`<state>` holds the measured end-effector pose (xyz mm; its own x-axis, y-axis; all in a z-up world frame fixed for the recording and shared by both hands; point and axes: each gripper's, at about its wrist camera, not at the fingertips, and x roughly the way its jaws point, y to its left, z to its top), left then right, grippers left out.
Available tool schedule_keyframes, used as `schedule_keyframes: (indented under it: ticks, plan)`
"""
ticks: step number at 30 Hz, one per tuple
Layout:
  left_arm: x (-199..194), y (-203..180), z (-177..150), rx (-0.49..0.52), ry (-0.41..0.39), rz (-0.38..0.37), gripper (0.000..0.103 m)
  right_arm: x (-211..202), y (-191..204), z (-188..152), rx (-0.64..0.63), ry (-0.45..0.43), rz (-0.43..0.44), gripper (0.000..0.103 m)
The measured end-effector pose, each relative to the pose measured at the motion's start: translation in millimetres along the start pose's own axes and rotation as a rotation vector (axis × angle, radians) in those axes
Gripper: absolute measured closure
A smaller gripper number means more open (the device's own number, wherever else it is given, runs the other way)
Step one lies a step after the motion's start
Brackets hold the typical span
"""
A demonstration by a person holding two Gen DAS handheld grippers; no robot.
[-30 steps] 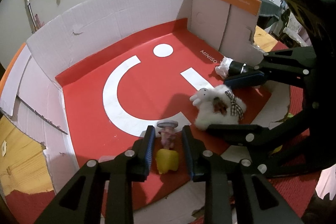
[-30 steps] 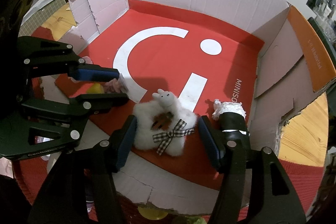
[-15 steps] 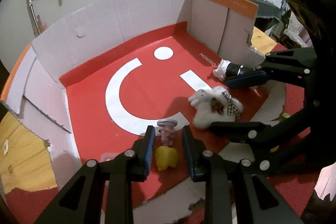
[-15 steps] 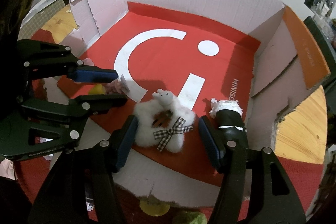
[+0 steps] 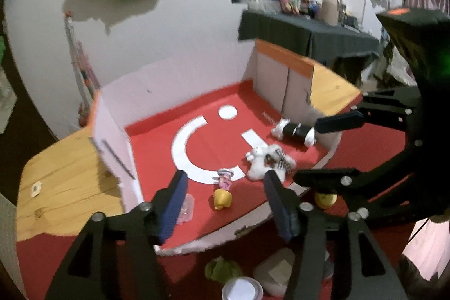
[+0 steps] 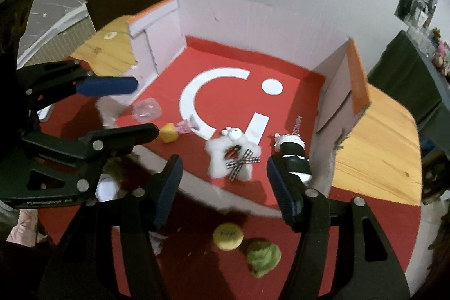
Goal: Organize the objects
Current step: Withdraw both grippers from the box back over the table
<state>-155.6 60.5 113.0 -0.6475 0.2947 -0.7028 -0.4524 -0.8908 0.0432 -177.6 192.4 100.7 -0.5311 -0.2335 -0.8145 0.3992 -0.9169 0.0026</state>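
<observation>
An open cardboard box with a red floor [image 5: 157,142] [image 6: 225,58] holds a white plush bunny with a checked bow [image 5: 267,160] [image 6: 230,153], a black-and-white roll toy [image 5: 294,130] [image 6: 292,151], a yellow-and-pink figurine [image 5: 223,191] [image 6: 175,130] and a clear plastic cup [image 6: 146,110]. My left gripper [image 5: 225,201] is open and empty, raised in front of the box's near edge. My right gripper [image 6: 223,187] is open and empty, raised in front of the bunny.
On the red mat before the box lie a yellow ball [image 6: 227,236], a green plush [image 6: 263,256] [image 5: 222,269] and a white lidded thing [image 5: 242,288]. The box stands on a wooden table [image 6: 374,137]. A dark cluttered table [image 5: 303,30] stands behind.
Both grippers have pulled back and up from the box. The left gripper opened and let go of the yellow-and-pink figurine, which now lies on the box floor.
</observation>
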Motion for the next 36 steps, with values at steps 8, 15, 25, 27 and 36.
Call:
schedule_keyframes:
  ticks: [8, 15, 25, 27, 36]
  plan:
    - [-68.2, -0.2, -16.8, -0.08, -0.14, 0.015, 0.022, -53.4, 14.7, -22.5, 0.001, -0.097, -0.042, 0.034]
    - [-118.1, -6.3, -40.9, -0.114, -0.266, 0.077, 0.007, -93.9, 20.2, -48.9, 0.031, -0.199, -0.07, 0.027]
    - [-138.3, -6.9, -82.9, -0.195, -0.316, 0.122, 0.0, -125.5, 23.7, -90.3, 0.128, -0.353, -0.083, 0.021]
    - [-133.5, -4.7, -91.7, -0.219, -0.301, 0.12, 0.0, -124.3, 22.4, -97.9, 0.153, -0.364, -0.081, 0.017]
    - [-95.2, 0.1, -121.7, -0.312, -0.193, 0.07, 0.0, -104.2, 18.1, -132.9, 0.233, -0.394, -0.113, 0.011]
